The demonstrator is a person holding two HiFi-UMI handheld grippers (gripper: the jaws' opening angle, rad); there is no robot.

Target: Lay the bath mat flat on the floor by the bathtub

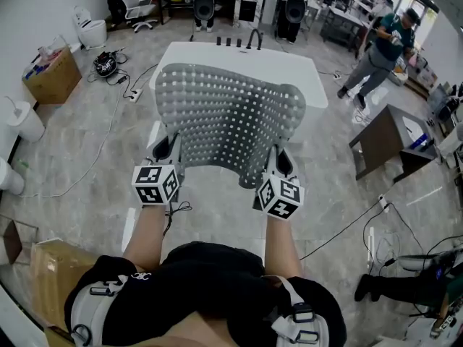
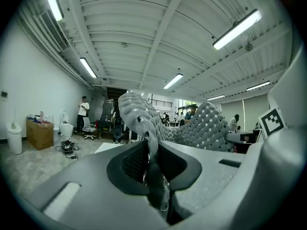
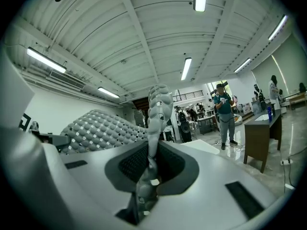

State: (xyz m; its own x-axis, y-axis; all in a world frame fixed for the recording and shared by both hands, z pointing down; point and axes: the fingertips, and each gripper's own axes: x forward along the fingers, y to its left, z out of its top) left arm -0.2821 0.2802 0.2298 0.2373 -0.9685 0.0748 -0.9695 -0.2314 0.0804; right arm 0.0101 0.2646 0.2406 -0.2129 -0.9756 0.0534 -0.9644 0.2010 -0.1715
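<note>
A grey perforated bath mat (image 1: 228, 118) hangs spread out in the air in front of me, over the near edge of the white bathtub (image 1: 304, 71). My left gripper (image 1: 168, 152) is shut on the mat's near left edge, and my right gripper (image 1: 278, 163) is shut on its near right edge. In the left gripper view the mat (image 2: 192, 126) rises from between the jaws of the left gripper (image 2: 149, 169) and curls away to the right. The mat's edge (image 3: 156, 109) stands up from the pinched jaws of the right gripper (image 3: 148, 169) in the right gripper view, the rest (image 3: 96, 128) bulging left.
Grey marble floor (image 1: 217, 215) lies between me and the tub. A cardboard box (image 1: 52, 76) and cables (image 1: 108, 67) are at the far left, a dark desk (image 1: 387, 139) at the right. A person (image 1: 376, 49) stands beyond the tub at the right. Another box (image 1: 43, 266) sits near left.
</note>
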